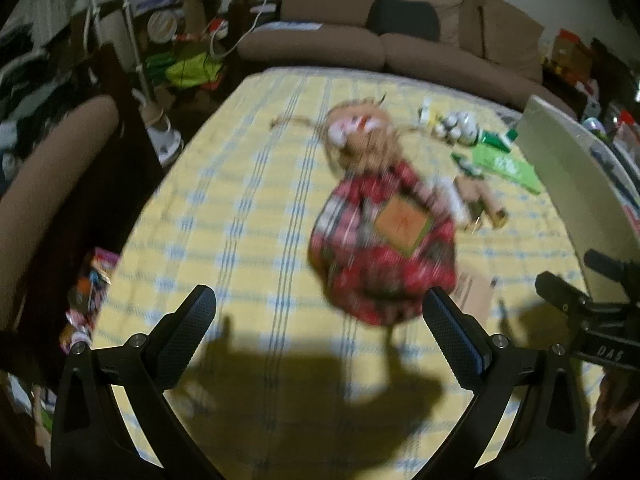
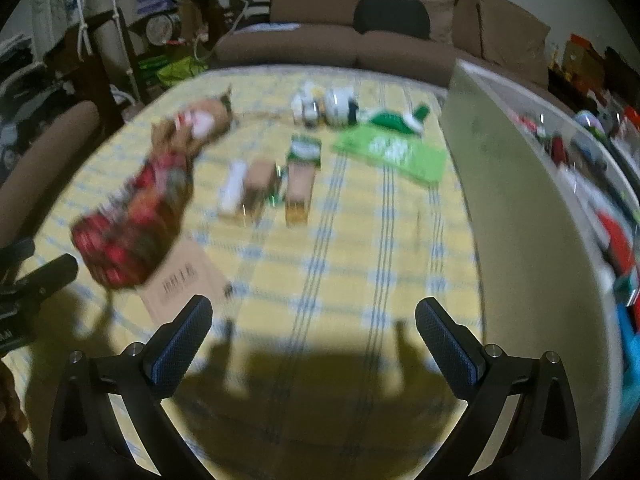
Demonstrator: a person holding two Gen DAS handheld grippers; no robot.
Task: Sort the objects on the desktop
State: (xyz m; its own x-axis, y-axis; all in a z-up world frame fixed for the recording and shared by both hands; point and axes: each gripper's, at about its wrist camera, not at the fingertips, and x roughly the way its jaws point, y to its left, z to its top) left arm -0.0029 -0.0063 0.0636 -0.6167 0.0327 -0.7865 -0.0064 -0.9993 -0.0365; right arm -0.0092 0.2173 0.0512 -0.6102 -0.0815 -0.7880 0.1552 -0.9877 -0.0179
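Both hand-held grippers (image 1: pixel 320 316) (image 2: pixel 314 322) wide, seemingly empty

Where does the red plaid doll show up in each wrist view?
Left wrist: doll lies centre, just beyond the open left gripper.
Right wrist: doll lies at left, beyond the open right gripper.
Shared landmark: the green packet on the yellow checked cloth.

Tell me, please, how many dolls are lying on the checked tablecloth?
1: the doll in the red plaid dress lies on the tablecloth, left of the small boxes.
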